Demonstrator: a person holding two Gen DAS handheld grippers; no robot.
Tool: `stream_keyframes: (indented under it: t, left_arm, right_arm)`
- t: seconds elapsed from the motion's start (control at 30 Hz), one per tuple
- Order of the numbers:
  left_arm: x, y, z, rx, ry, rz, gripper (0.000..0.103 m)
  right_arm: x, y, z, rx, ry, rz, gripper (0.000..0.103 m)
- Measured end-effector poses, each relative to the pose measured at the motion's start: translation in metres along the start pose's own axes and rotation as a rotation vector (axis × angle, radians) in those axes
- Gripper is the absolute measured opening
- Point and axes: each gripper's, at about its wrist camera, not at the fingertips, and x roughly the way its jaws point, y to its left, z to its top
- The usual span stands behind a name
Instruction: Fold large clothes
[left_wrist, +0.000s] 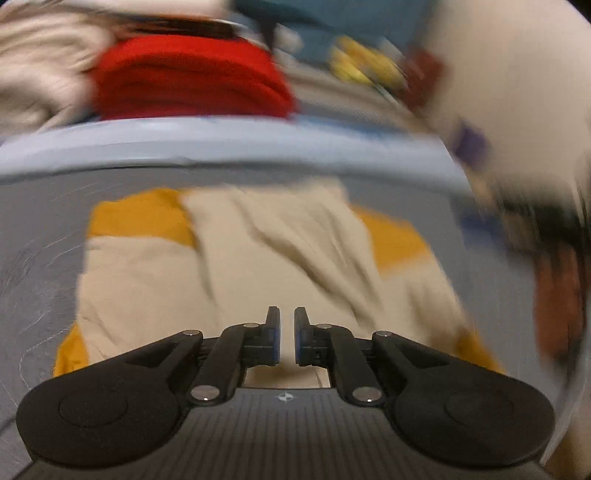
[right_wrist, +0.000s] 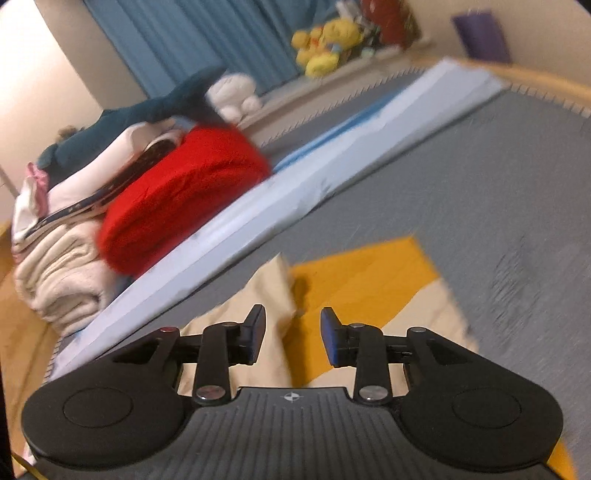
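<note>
Both grippers empty: our left gripper (left_wrist: 287, 334) narrowly parted, right gripper (right_wrist: 293, 334) wider, above rumpled cream-and-mustard garment (left_wrist: 258, 251).

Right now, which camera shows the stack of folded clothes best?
The right wrist view: the stack of folded clothes appears whole and fairly sharp. The left wrist view shows only its red and cream parts, blurred.

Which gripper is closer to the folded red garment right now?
Cannot tell for sure; likely right. The right gripper sees the red garment larger, ahead to its left. The left gripper has it beyond the cream-and-yellow garment.
</note>
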Motion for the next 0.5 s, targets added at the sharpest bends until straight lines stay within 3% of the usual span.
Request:
stream_keyframes:
  t: [0.1, 0.13, 0.2, 0.3, 0.4, 0.5]
  left_arm:
    - [0.025, 0.029, 0.021, -0.215, 0.006, -0.005, 0.031]
    - [0.033, 0.032, 0.020, -0.238, 0.012, -0.002, 0.041]
    - [0.051, 0.030, 0.015, -0.258, 0.071, 0.031, 0.051]
    - [0.077, 0.038, 0.023, -0.259, 0.142, -0.003, 0.057]
    - [0.090, 0.044, 0.024, -0.234, 0.127, 0.071, 0.057]
    - [0.092, 0.060, 0.021, -0.300, 0.128, 0.061, 0.055]
  right_arm:
    - [0.021, 0.007, -0.011, 0.004, 0.094, 0.036, 0.041]
    - [0.028, 0.009, -0.015, 0.001, 0.124, 0.039, 0.044]
    - [0.043, 0.013, -0.025, -0.009, 0.172, 0.021, 0.045]
    - [0.063, 0.016, -0.038, -0.017, 0.232, -0.028, 0.045]
    - [0.078, 0.015, -0.049, -0.010, 0.281, -0.053, 0.045]
    - [0.088, 0.017, -0.058, -0.017, 0.311, -0.061, 0.045]
